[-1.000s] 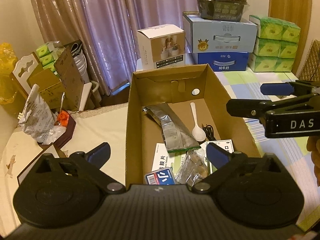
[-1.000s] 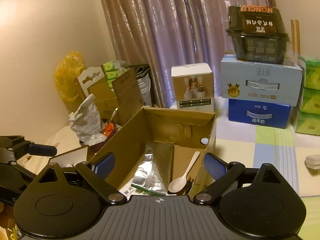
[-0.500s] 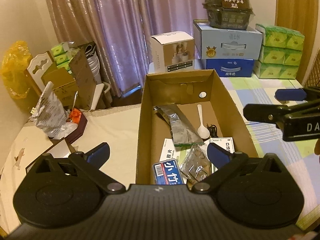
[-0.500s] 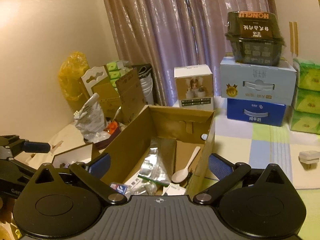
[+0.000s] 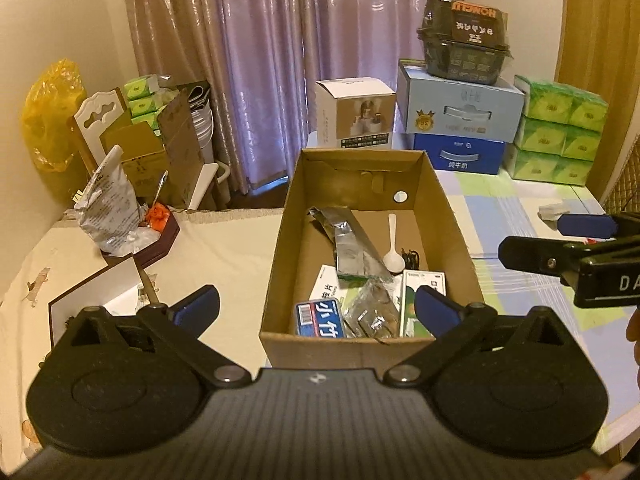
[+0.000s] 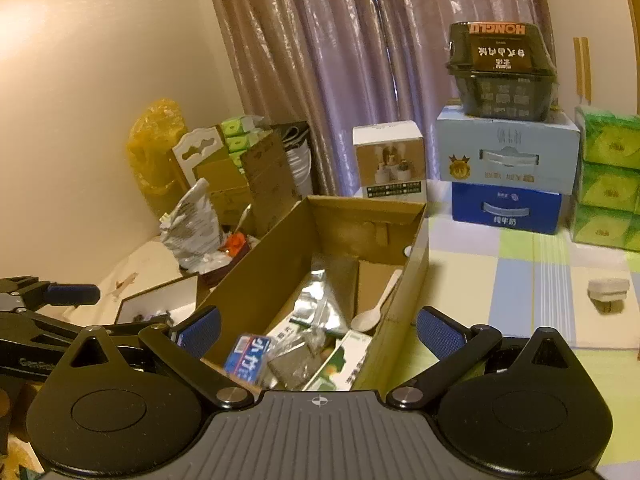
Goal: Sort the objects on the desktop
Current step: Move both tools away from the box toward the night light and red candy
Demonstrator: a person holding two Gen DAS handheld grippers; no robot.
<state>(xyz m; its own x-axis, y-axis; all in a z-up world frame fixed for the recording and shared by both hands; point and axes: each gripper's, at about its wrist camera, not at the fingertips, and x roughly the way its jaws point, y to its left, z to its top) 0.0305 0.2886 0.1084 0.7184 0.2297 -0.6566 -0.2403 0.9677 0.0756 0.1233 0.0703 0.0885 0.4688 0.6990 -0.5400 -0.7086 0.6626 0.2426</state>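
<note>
An open cardboard box (image 5: 280,248) stands in the middle of the table. Inside lie a silver foil pouch (image 5: 356,248), a white plastic spoon (image 5: 393,248), a blue packet (image 5: 320,318), a crumpled clear wrapper (image 5: 372,312) and a green-and-white carton (image 5: 420,292). My left gripper (image 5: 316,304) is open and empty, just short of the box's near wall. My right gripper (image 6: 318,328) is open and empty too, over the box's near right corner (image 6: 416,264). It also shows at the right (image 5: 532,236) in the left wrist view. A small white plug (image 6: 608,290) rests on the checked cloth.
Milk cartons (image 5: 460,120) with a dark food tub (image 5: 464,44) on top, green tissue packs (image 5: 560,132) and a white carton (image 5: 354,114) line the back. A dark red tray with a crinkled bag (image 5: 108,212) and a flat white-lidded box (image 5: 100,300) sit at the left.
Both grippers have drawn back from the box, so its near wall and front contents now show. Both stay open and empty.
</note>
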